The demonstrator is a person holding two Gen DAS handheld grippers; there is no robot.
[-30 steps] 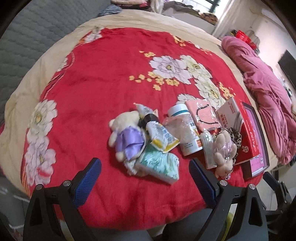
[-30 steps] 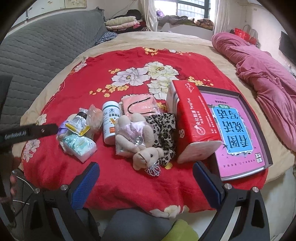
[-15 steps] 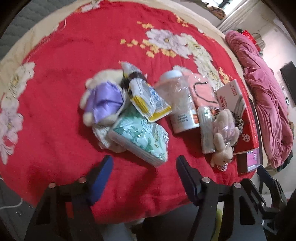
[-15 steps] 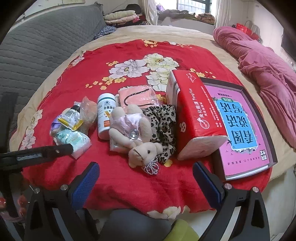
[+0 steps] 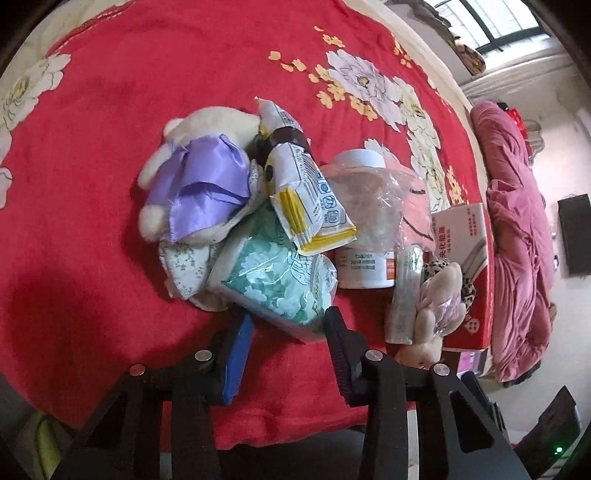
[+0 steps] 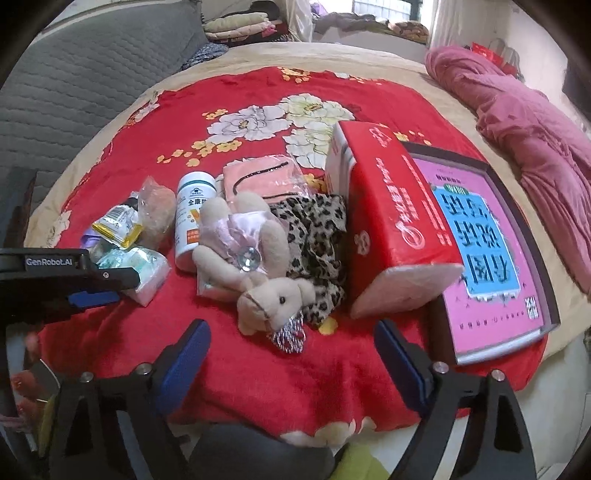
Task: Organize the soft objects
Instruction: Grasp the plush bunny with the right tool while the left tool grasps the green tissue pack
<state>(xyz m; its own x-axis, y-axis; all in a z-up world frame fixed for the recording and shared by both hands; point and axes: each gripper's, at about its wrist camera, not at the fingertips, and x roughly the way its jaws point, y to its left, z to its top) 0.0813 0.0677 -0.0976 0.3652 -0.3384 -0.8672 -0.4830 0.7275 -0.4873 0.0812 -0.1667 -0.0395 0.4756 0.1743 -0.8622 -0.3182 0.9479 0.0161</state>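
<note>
Two jaws of left tool [image 5: 288, 325] flank tissue pack [image 5: 280, 284].

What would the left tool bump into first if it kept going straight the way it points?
Most likely the green floral tissue pack: the left tool, jaws just closing, already straddles its near corner.

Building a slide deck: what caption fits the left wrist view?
Left gripper closing around a green tissue pack beside a purple-dressed plush toy on a red blanket.

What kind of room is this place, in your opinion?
Most likely a bedroom: the items lie on a bed under a red floral blanket, beside a pink quilt, with folded bedding behind.
</note>
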